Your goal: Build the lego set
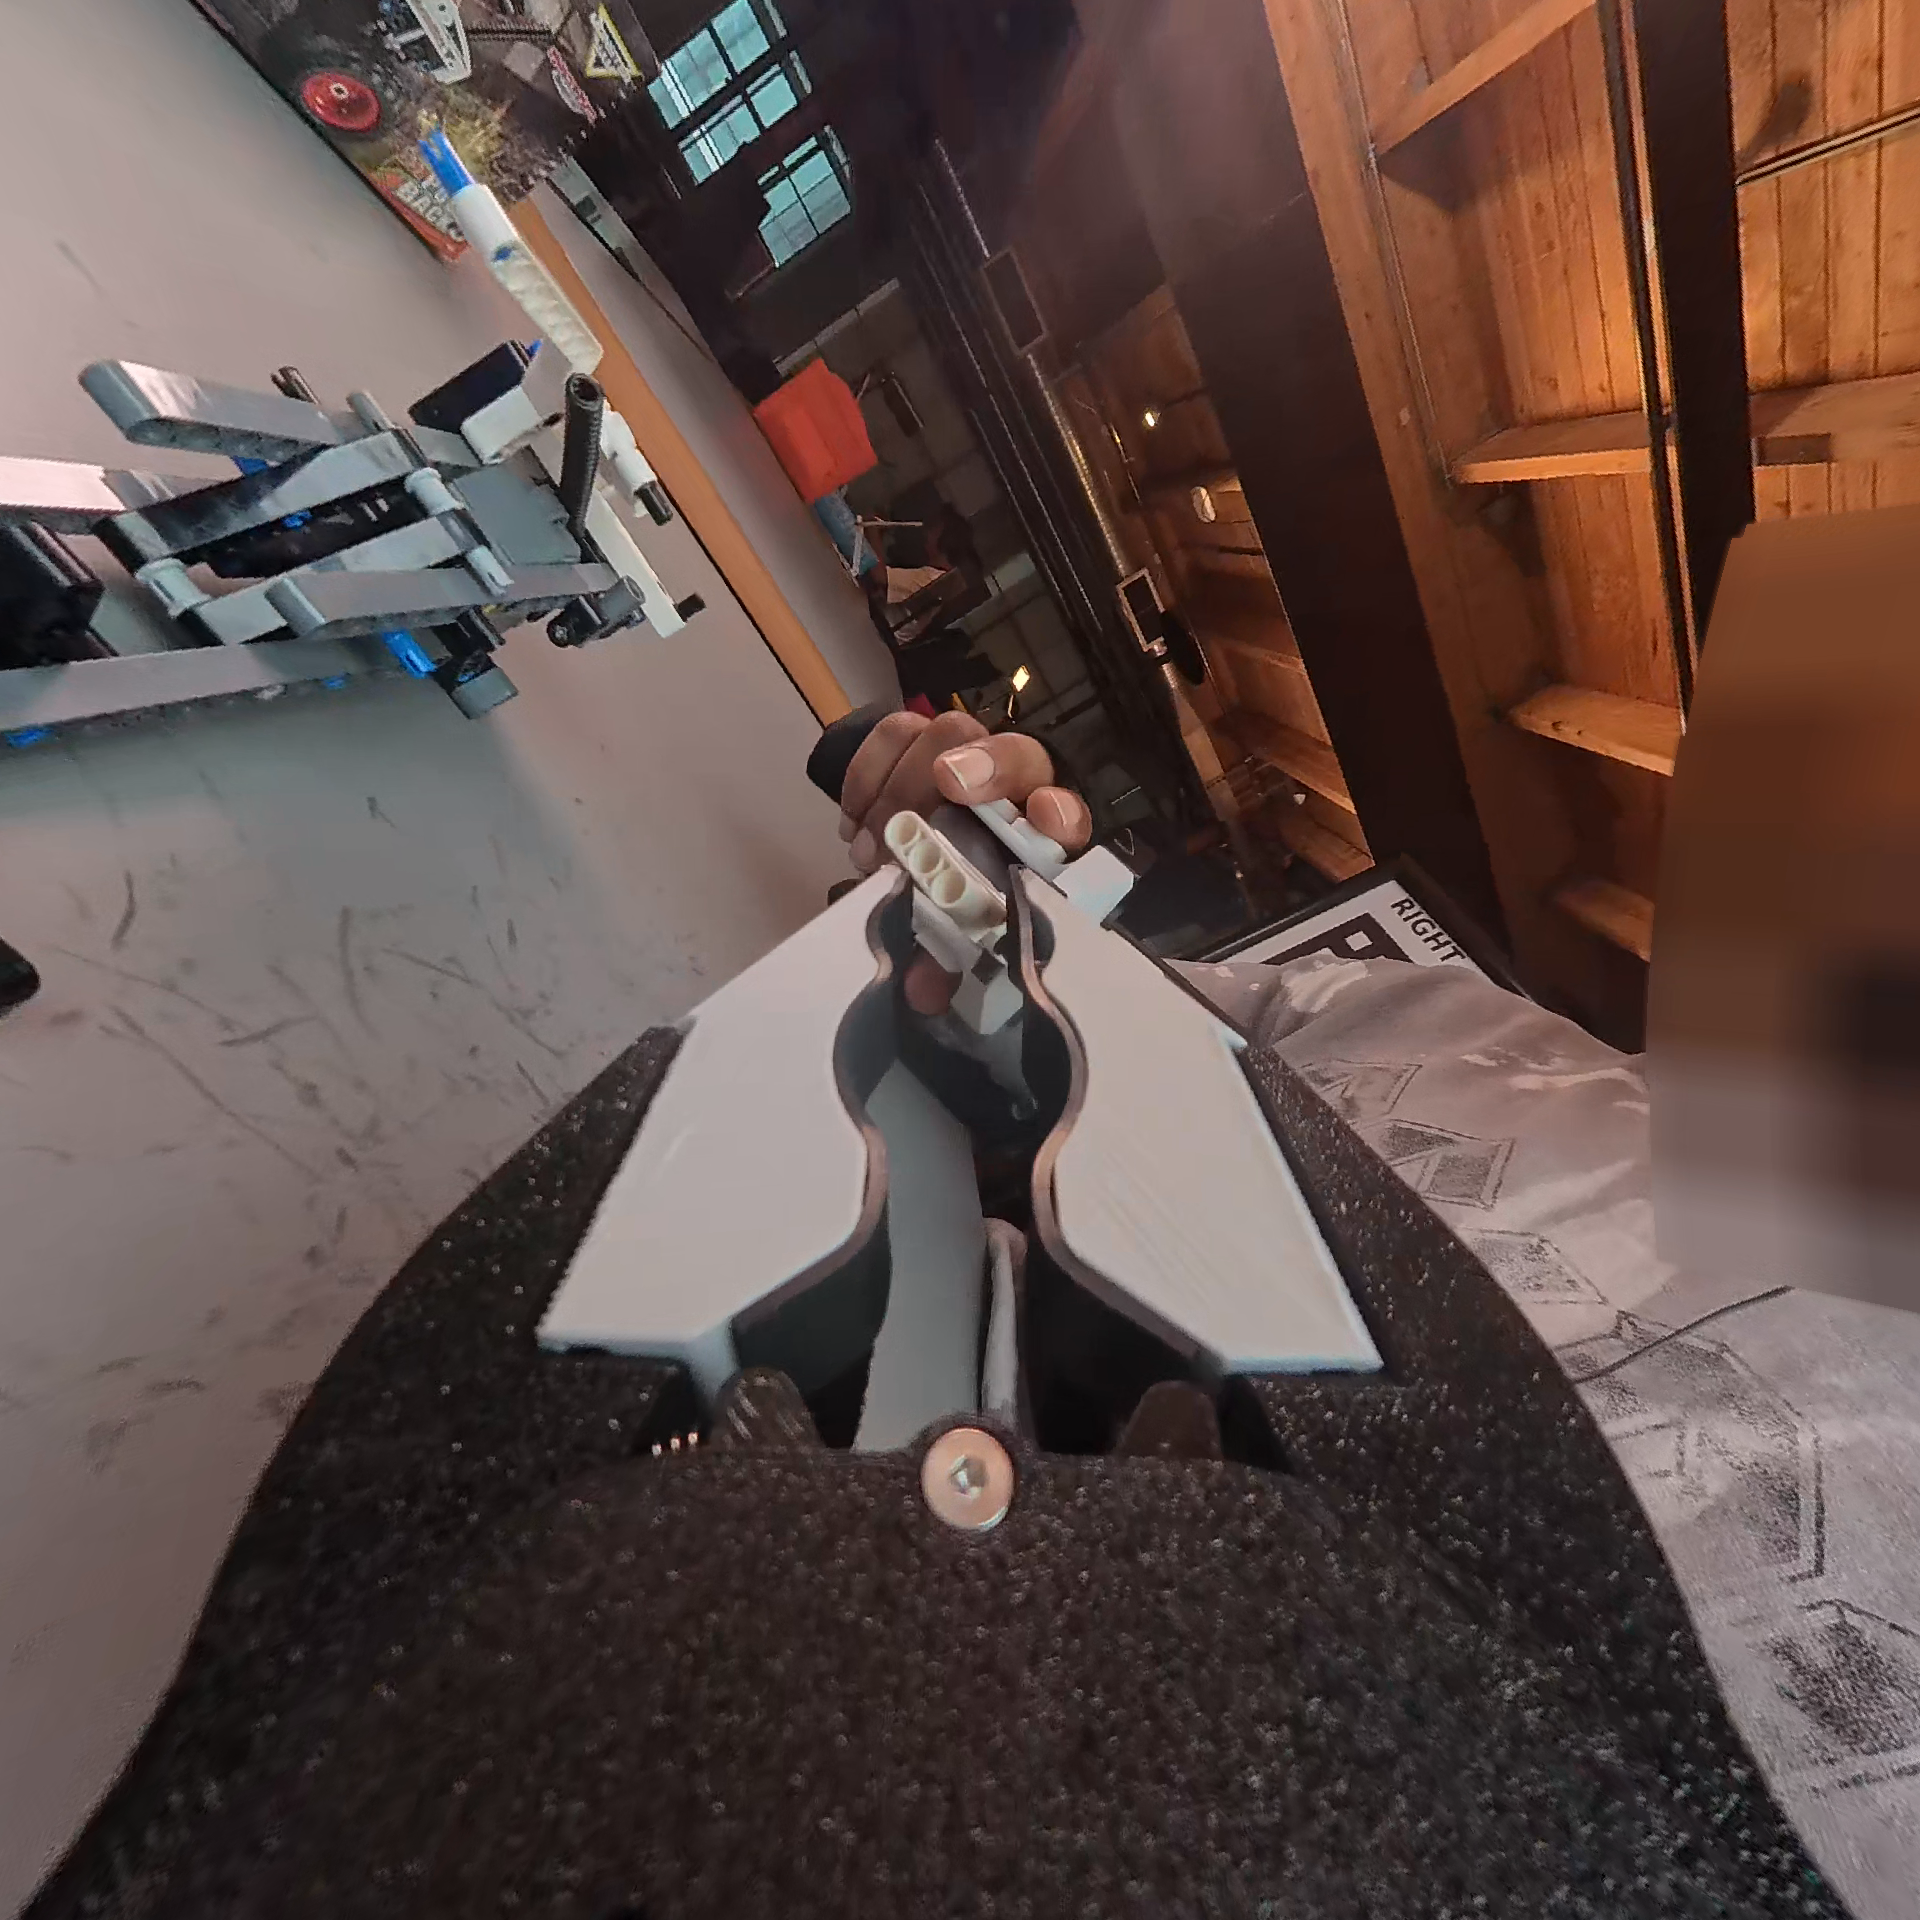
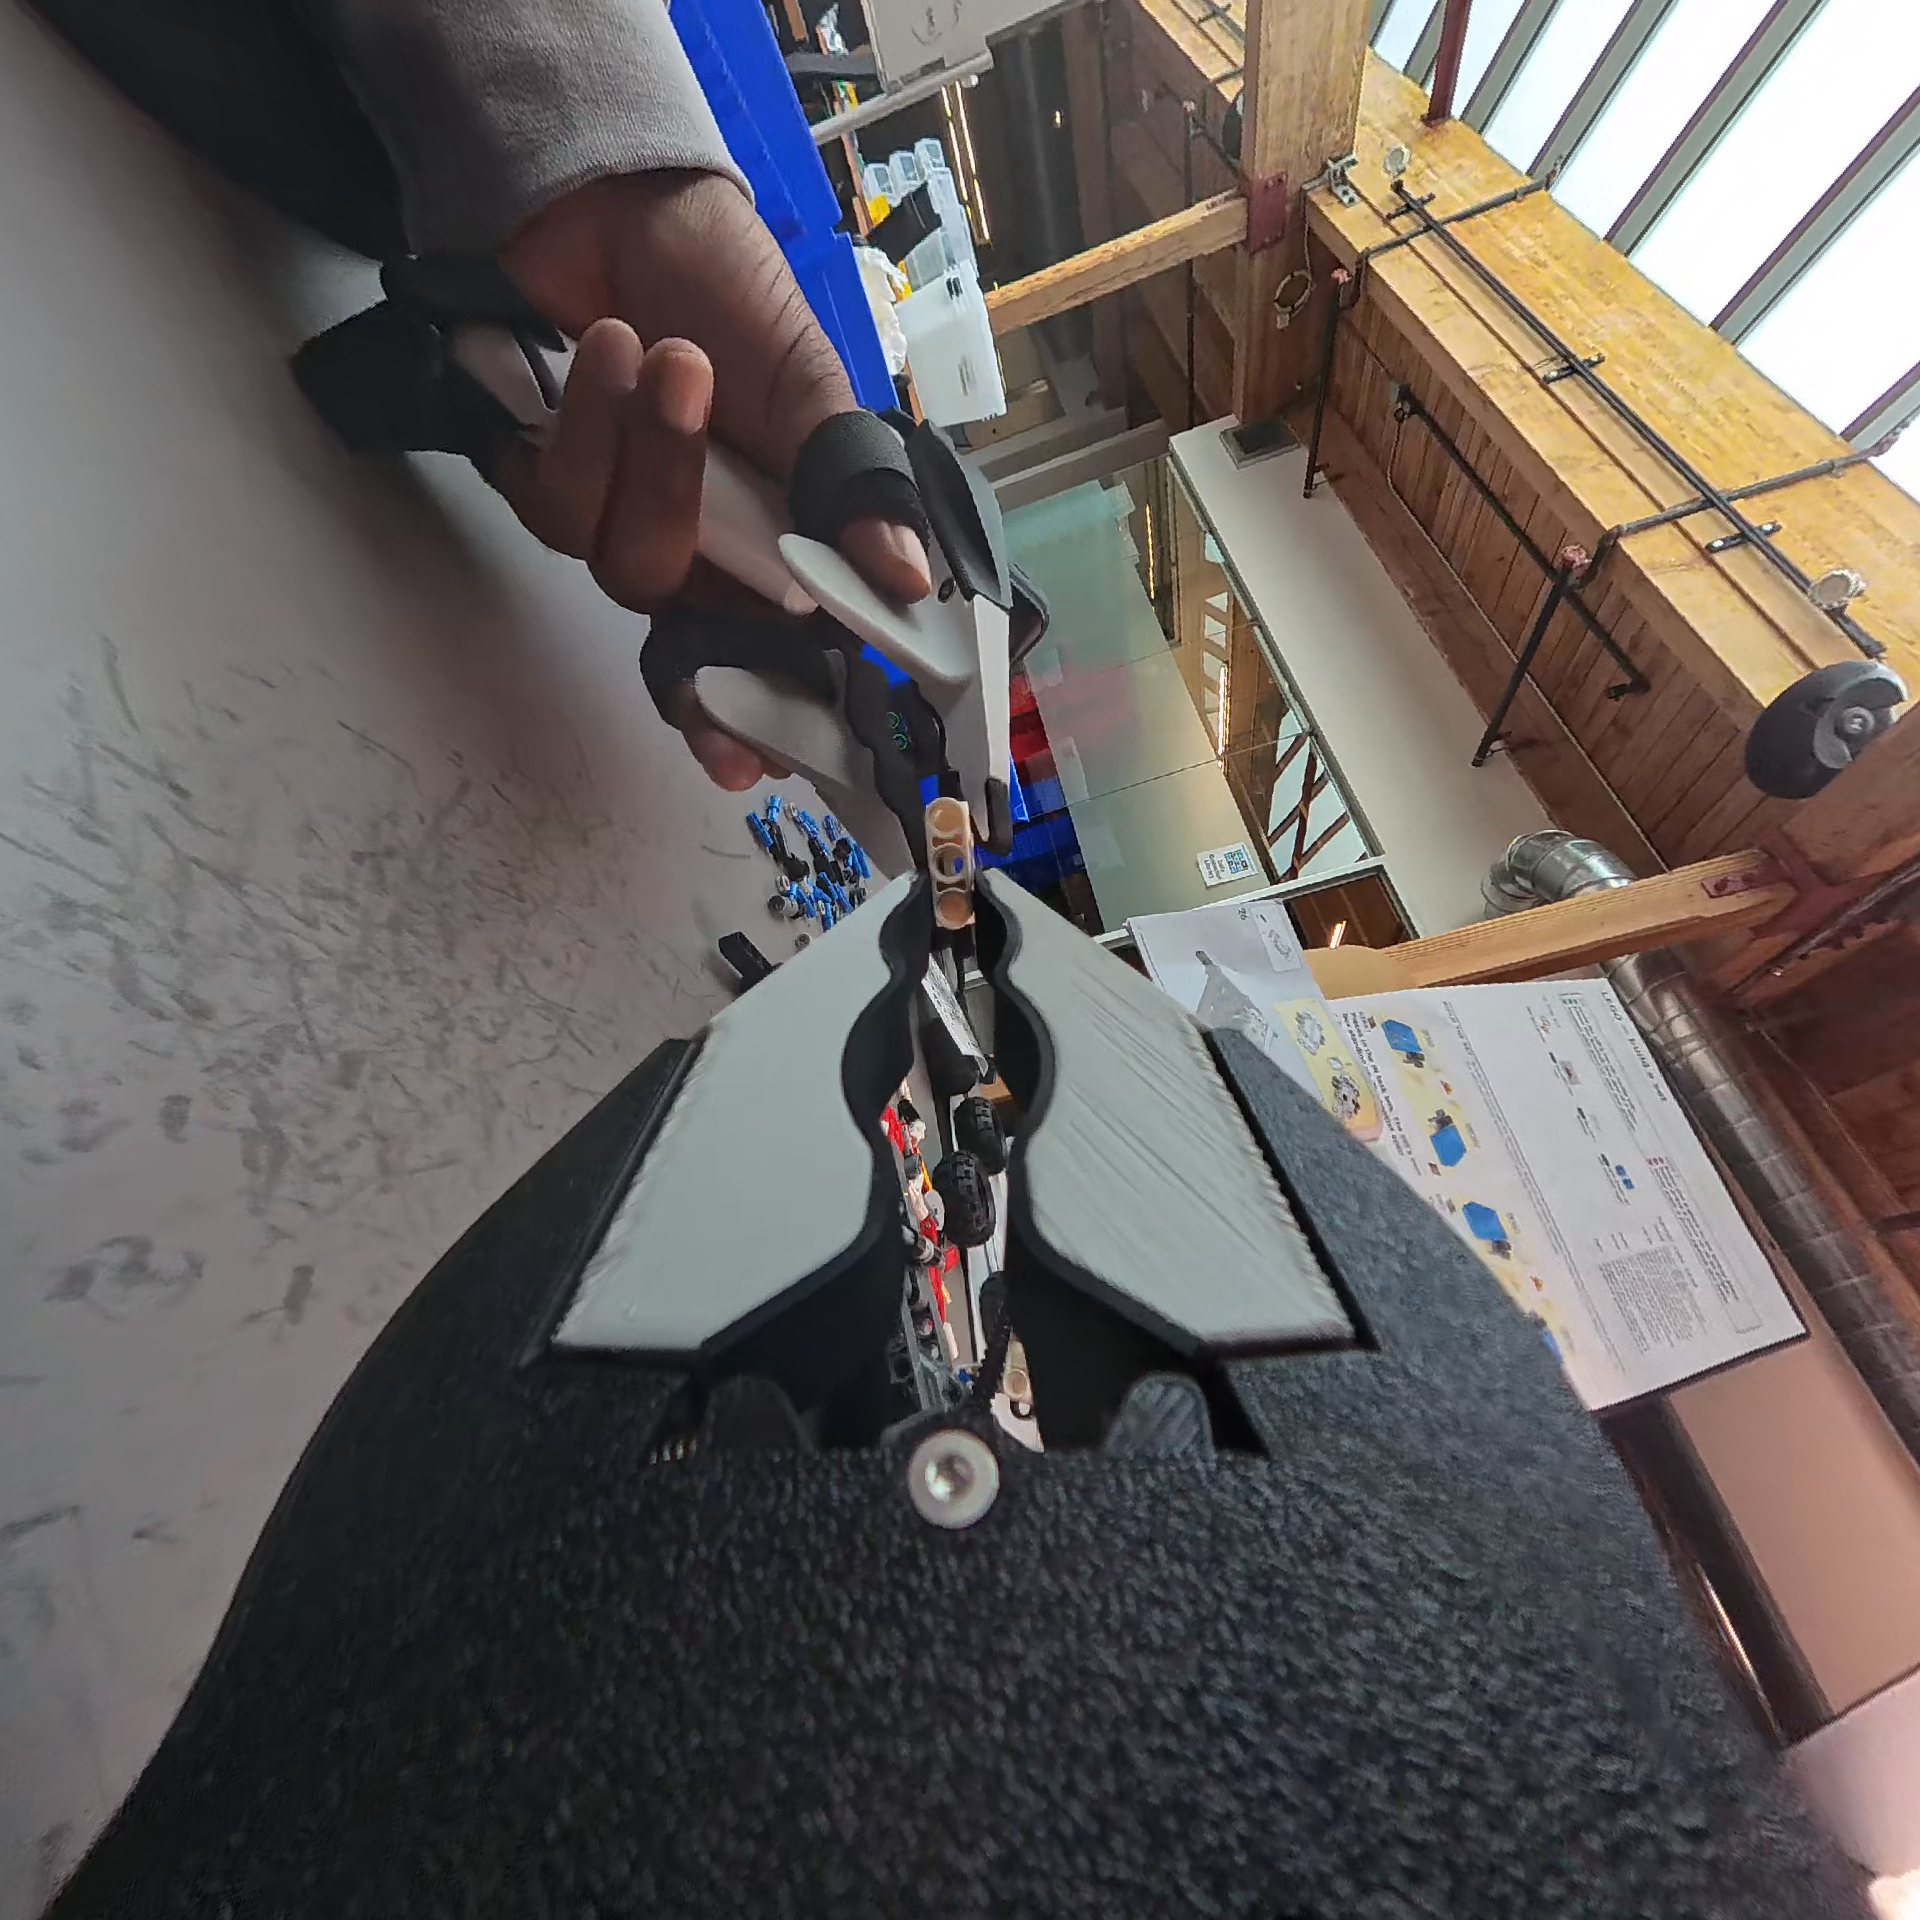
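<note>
- While both grippers meet in mid-air above the table, a short white beam with round holes (image 1: 943, 871) sits right at the tips of the left gripper (image 1: 951, 899), whose jaws stand close together on either side of it; the beam appears pinched between them.
- Seen from the right wrist view, the same kind of piece, a pale beam with holes (image 2: 948, 862), sits between the tips of the right gripper (image 2: 951, 883), and those jaws are nearly closed around it, so it looks clamped there too.
- Just beyond the beam in the left wrist view, a hand (image 1: 940, 774) wraps the handle of the other gripper, with a small white part (image 1: 1023, 842) against its fingers.
- In the right wrist view the far gripper (image 2: 914, 665) points its grey and black body down onto the beam, held by a hand (image 2: 675, 416) in a grey sleeve (image 2: 540, 114), with a black strap over one finger.
- On the scuffed grey table (image 1: 312, 1039), well to the side, lies a partly built grey, black and blue model (image 1: 343, 530), with a white beam (image 1: 530, 270) beyond it.
- Farther back a printed box (image 1: 416, 94) showing a red wheel lies flat on the table.
- A scatter of small blue pins (image 2: 810, 862) lies on the table (image 2: 260, 935) near the right gripper's tips, and small black tyres (image 2: 966, 1184) show through the gap between its fingers.
- An open instruction booklet (image 2: 1538, 1174) lies to the other side.
</note>
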Available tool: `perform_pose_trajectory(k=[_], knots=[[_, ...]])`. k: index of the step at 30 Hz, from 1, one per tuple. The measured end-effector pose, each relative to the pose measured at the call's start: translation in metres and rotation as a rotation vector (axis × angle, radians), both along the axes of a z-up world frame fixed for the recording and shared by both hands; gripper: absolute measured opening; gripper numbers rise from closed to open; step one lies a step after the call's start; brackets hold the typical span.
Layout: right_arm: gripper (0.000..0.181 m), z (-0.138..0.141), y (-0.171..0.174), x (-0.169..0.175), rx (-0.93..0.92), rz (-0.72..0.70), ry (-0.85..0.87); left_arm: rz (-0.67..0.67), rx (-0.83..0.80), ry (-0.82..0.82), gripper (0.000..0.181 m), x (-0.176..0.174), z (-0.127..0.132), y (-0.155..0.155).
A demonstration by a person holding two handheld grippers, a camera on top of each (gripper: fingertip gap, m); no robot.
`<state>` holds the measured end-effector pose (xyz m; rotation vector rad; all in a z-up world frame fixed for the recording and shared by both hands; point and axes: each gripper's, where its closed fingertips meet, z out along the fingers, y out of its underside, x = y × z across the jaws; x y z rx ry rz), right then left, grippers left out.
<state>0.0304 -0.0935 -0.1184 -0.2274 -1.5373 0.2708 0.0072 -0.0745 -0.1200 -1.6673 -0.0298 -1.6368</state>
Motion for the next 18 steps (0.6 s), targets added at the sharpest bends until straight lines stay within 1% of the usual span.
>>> perform_pose_trajectory(k=[4, 6, 8, 11, 13, 15, 18], knots=[[0.011, -0.003, 0.010, -0.004, -0.080, -0.040, -0.014, 0.054, 0.033, 0.015, 0.010, -0.006, 0.004, 0.002], [0.013, -0.008, 0.014, -0.006, -0.141, -0.055, -0.044, 0.102, 0.040, 0.025, 0.007, -0.013, 0.005, 0.005], [0.013, -0.006, 0.016, -0.006, -0.234, -0.042, -0.046, 0.150, 0.061, 0.030, 0.006, -0.023, 0.008, 0.007], [0.018, 0.001, 0.027, -0.003, -0.394, -0.042, -0.044, 0.223, 0.085, 0.047, 0.007, -0.038, 0.013, 0.010], [0.023, 0.010, 0.043, 0.000, -0.517, -0.056, -0.035, 0.271, 0.092, 0.066, 0.007, -0.048, 0.013, 0.012], [0.031, 0.014, 0.067, 0.005, -0.596, -0.100, -0.044, 0.316, 0.086, 0.058, 0.007, -0.057, 0.013, 0.015], [0.049, 0.005, 0.109, 0.012, -0.677, -0.209, -0.123, 0.365, 0.076, 0.026, 0.007, -0.068, 0.013, 0.017]])
